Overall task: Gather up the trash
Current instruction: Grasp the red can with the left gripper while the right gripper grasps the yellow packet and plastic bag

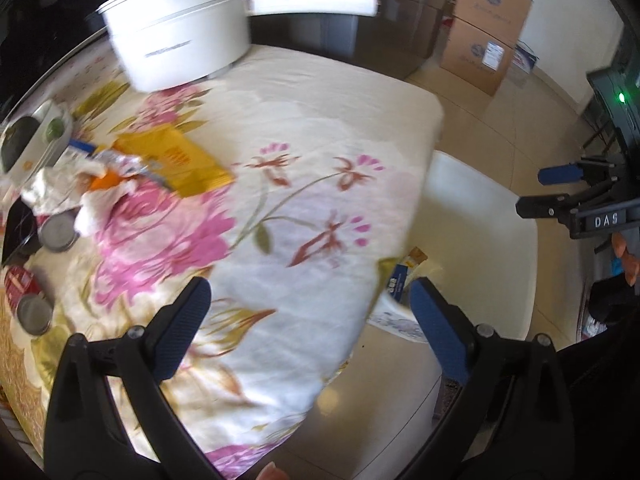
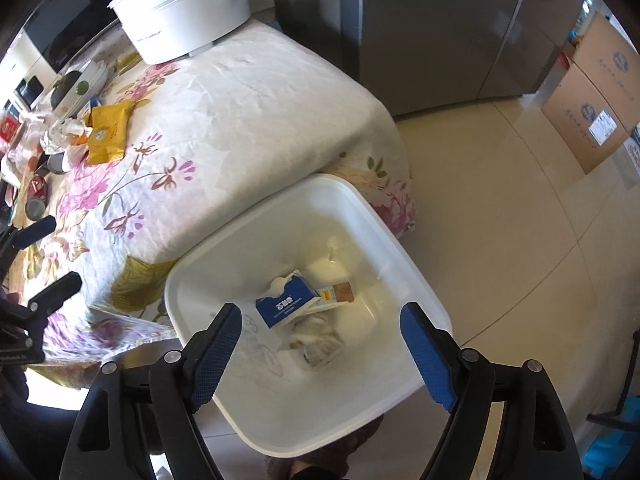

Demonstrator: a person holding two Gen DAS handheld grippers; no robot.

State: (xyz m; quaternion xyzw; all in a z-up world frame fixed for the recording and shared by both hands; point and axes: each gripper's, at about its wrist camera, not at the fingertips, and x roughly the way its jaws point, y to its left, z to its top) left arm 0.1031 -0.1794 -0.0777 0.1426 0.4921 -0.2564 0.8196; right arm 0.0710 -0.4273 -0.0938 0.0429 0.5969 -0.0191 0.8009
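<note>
A white plastic bin (image 2: pixel 200 272) stands beside the table corner and holds a blue-and-white carton (image 2: pixel 286 306), a small yellow wrapper (image 2: pixel 338 294) and crumpled paper (image 2: pixel 320 344). My right gripper (image 2: pixel 320 344) hangs open and empty over the bin; it also shows in the left wrist view (image 1: pixel 534 192). My left gripper (image 1: pixel 308 320) is open and empty above the floral tablecloth (image 1: pixel 320 128) near the table edge; it also shows in the right wrist view (image 2: pixel 48 252). A yellow packet (image 1: pixel 188 164), crumpled wrappers (image 1: pixel 80 184) and cans (image 1: pixel 58 234) lie at the table's left.
A white pot with a long handle (image 1: pixel 180 32) stands at the table's far side. A white dish with dark food (image 1: pixel 28 140) sits at the far left. Cardboard boxes (image 1: pixel 484 36) are stacked on the tiled floor beside a grey fridge (image 2: pixel 440 32).
</note>
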